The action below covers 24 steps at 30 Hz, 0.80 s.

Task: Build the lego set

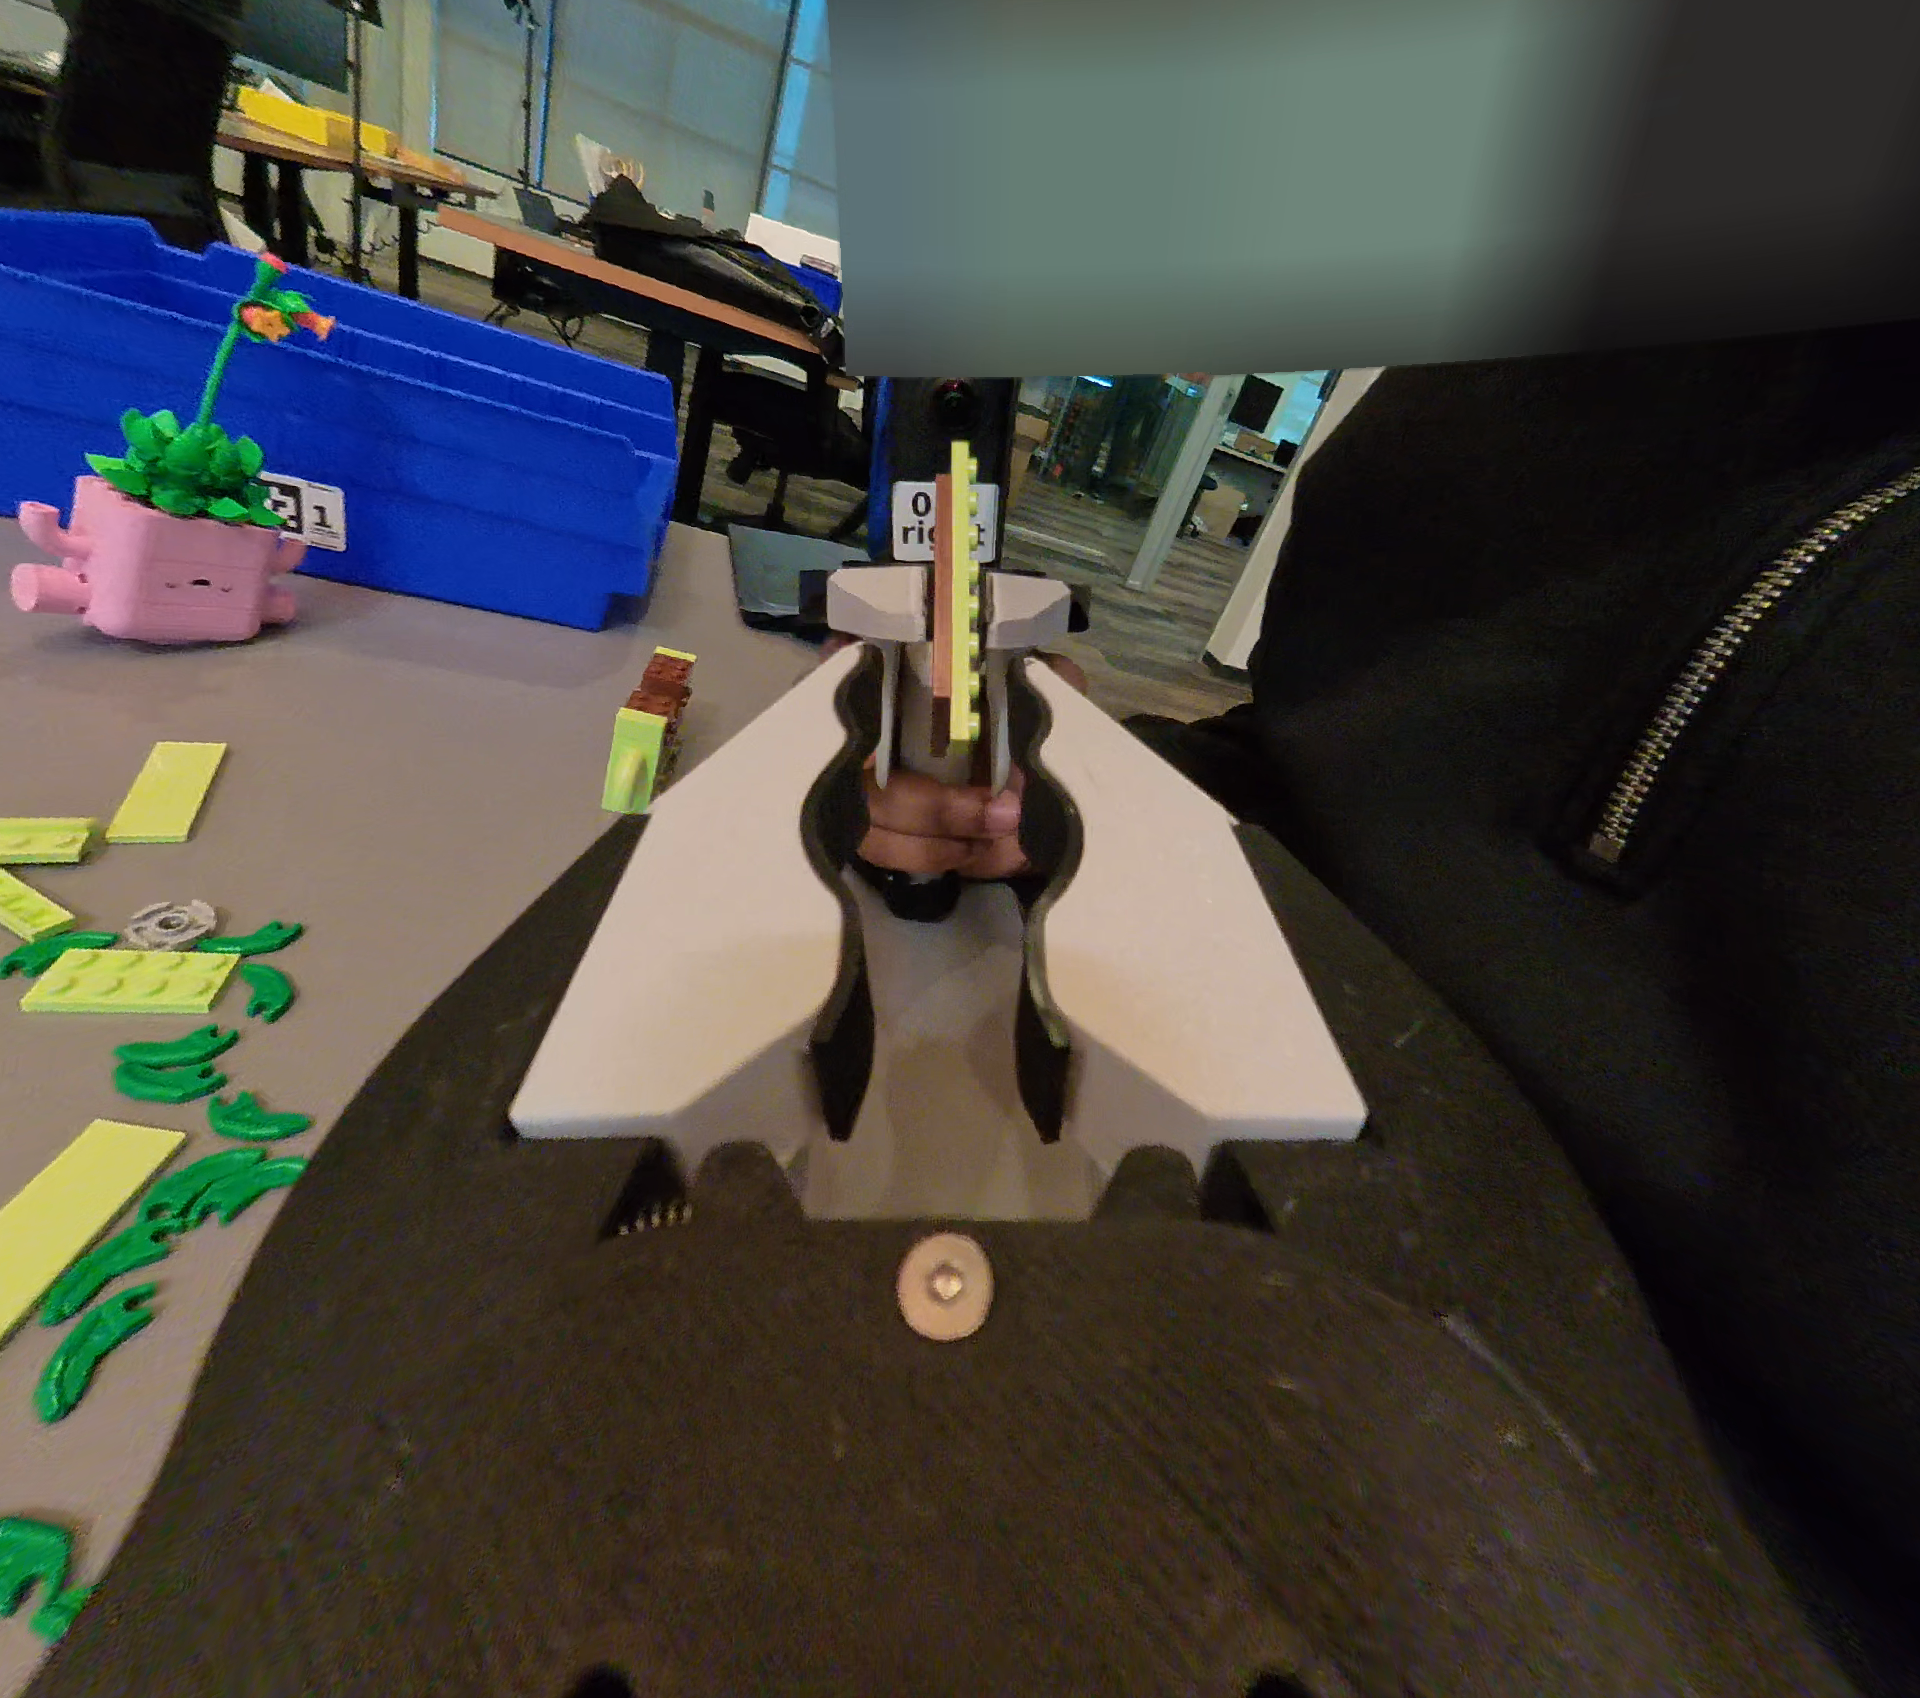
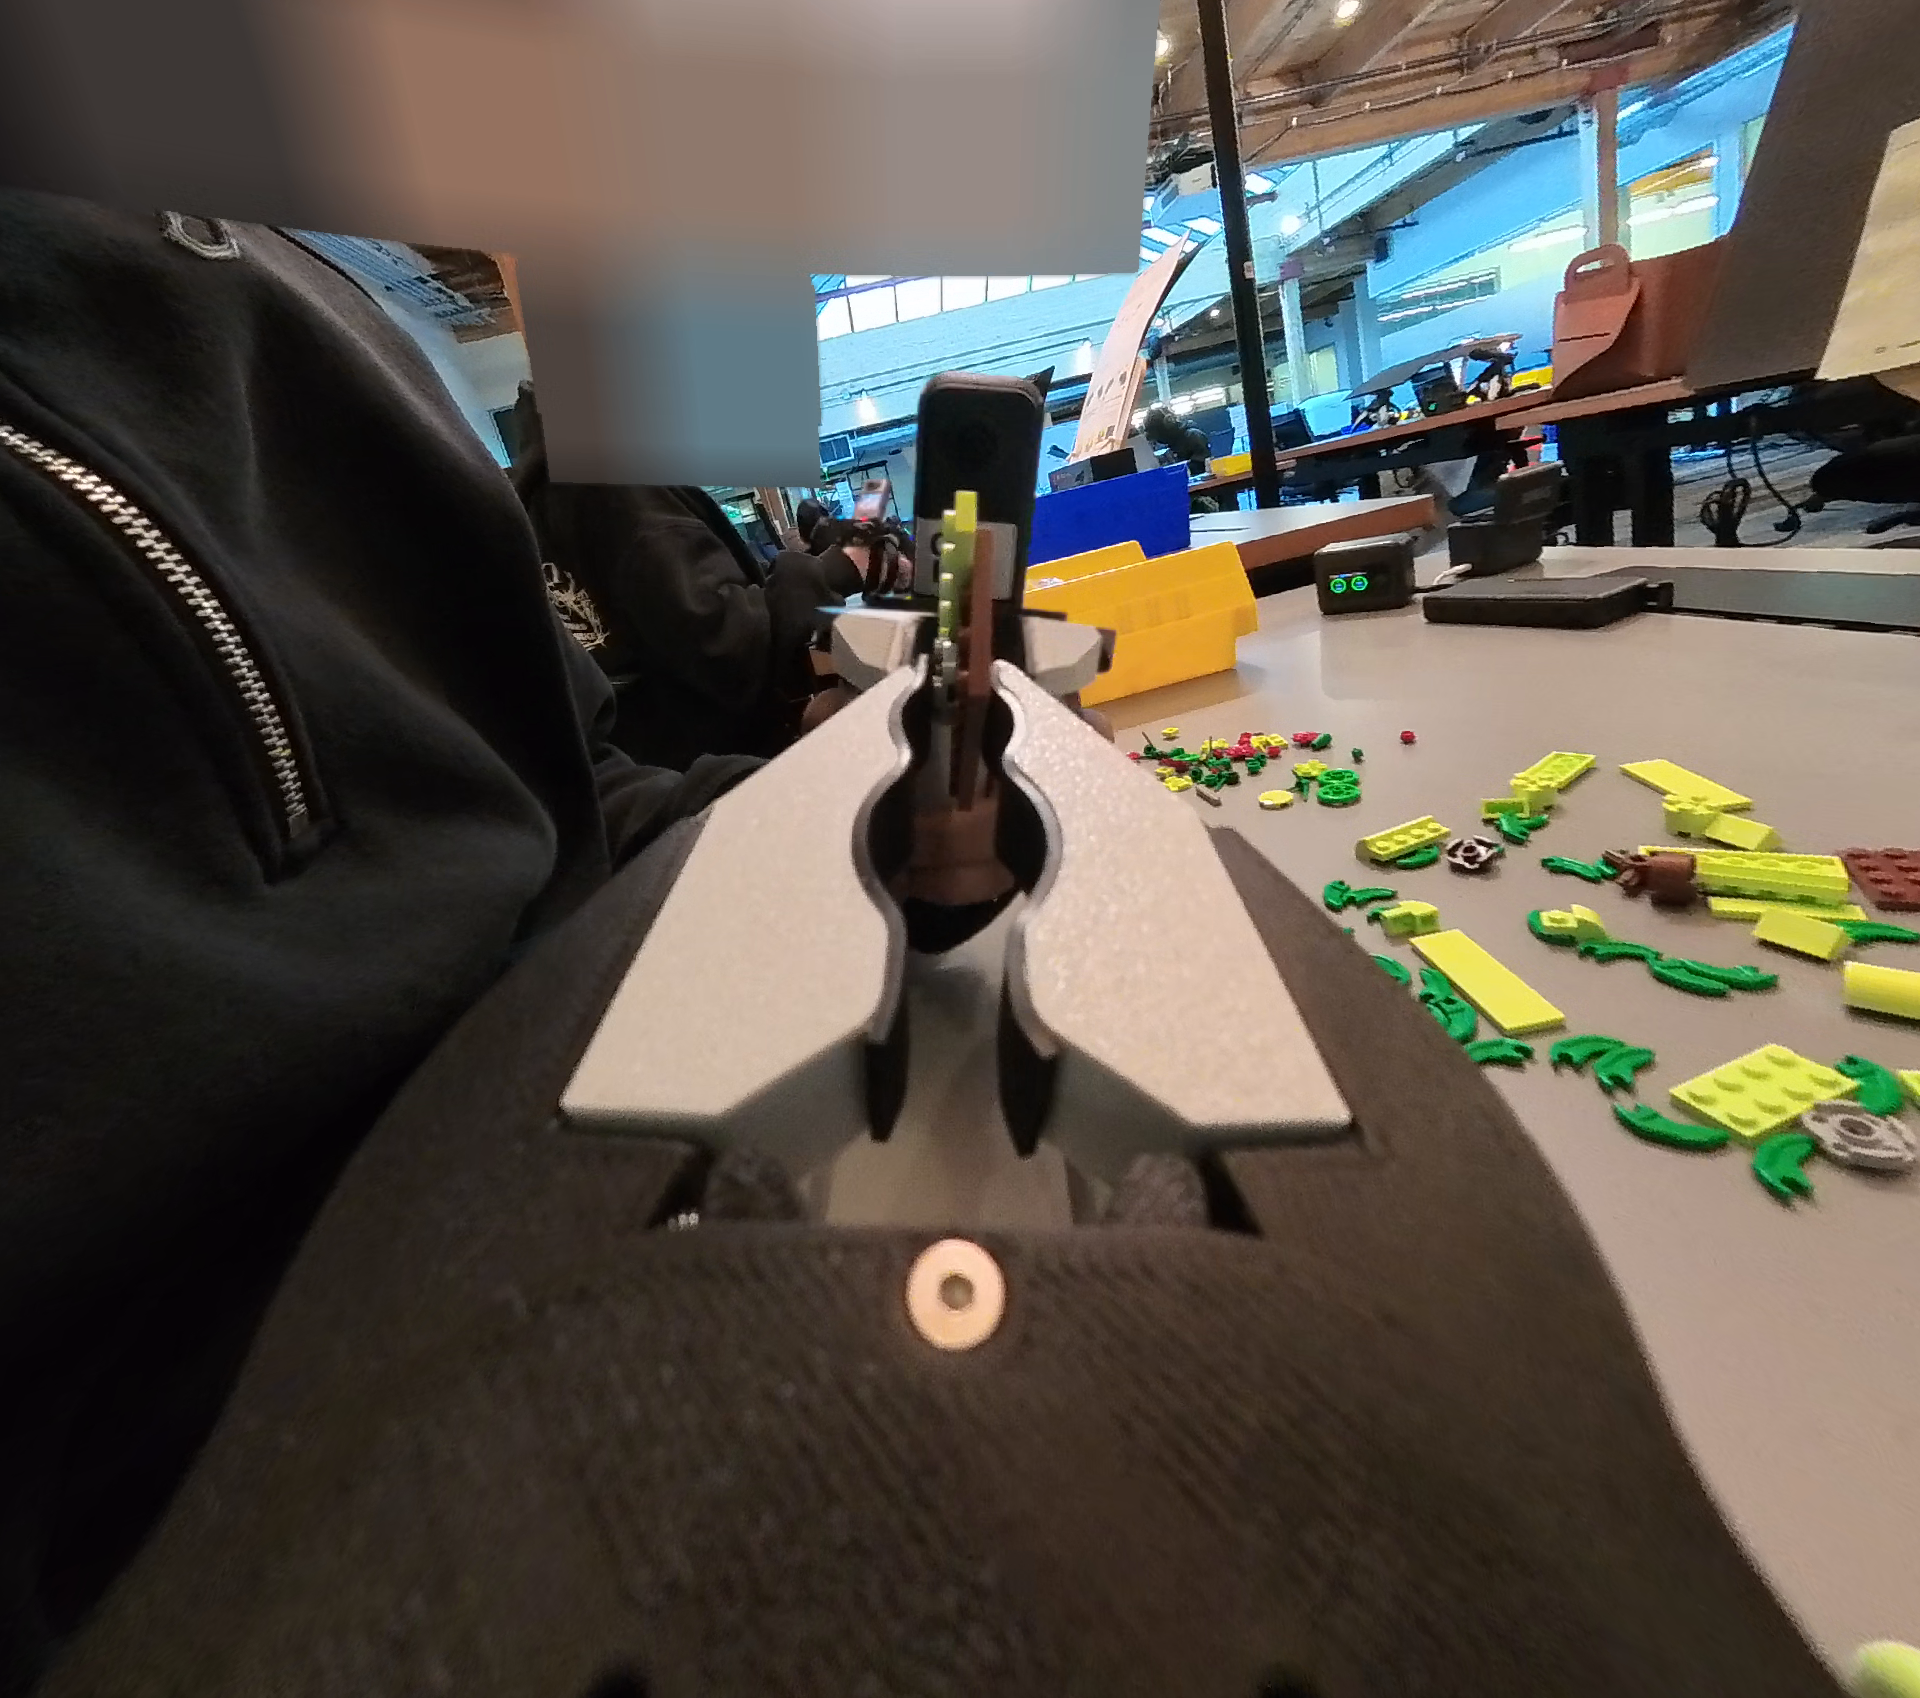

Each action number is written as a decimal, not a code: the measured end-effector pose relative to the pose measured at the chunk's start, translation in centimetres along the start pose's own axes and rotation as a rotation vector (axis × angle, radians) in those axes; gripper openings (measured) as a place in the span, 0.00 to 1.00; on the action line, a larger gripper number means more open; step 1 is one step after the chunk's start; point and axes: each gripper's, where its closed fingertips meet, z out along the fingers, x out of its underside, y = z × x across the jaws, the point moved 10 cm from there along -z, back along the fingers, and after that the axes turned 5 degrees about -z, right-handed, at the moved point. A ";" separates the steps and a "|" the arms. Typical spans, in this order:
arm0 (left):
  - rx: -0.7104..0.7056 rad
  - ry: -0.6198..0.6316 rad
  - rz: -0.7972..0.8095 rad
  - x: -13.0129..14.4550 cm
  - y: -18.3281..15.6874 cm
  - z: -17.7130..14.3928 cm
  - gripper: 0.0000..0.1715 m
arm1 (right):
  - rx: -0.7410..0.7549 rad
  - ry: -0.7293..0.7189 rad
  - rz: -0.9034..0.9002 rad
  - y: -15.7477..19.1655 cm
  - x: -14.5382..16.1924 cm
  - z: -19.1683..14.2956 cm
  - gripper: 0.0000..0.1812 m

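— Left view: how's the plate pair (image 1: 958, 609) held?

— Upright, long axis vertical, studs facing right; the right gripper (image 1: 948, 609) pinches it. Left gripper (image 1: 943, 713) looks narrow, but I can't tell if it grips.

— Right view?

— Same plates (image 2: 961, 609) stand raised beside the table (image 2: 1558, 692), well apart from the loose pieces (image 2: 1621, 952).

Blue bins (image 1: 343, 443) behind grey table (image 1: 416, 734), yellow bin (image 2: 1143, 609), black zip jacket (image 1: 1558, 713), bkgd desks (image 2: 1558, 412)
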 end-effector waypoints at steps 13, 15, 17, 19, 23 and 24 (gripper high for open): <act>-0.030 -0.024 -0.258 0.3 2.6 -1.2 0.02 | 0.105 -0.044 0.020 -1.5 0.1 0.2 0.25; -0.066 0.045 -0.328 1.1 3.6 -1.4 0.02 | 0.181 -0.083 -0.063 -1.3 -0.6 -0.7 0.30; -0.073 0.140 -0.392 1.8 4.2 -1.2 0.02 | 0.240 -0.084 -0.164 -0.7 -1.3 -1.7 0.29; -0.094 0.231 -0.447 2.5 4.5 -0.8 0.02 | 0.274 -0.036 -0.248 -0.4 -1.6 -2.3 0.28; -0.208 0.405 -0.547 4.4 5.3 -0.1 0.03 | 0.280 0.036 -0.292 0.0 -1.5 -2.5 0.24; -0.214 0.435 -0.570 4.7 5.3 0.1 0.03 | 0.274 0.037 -0.286 0.1 -1.5 -2.5 0.23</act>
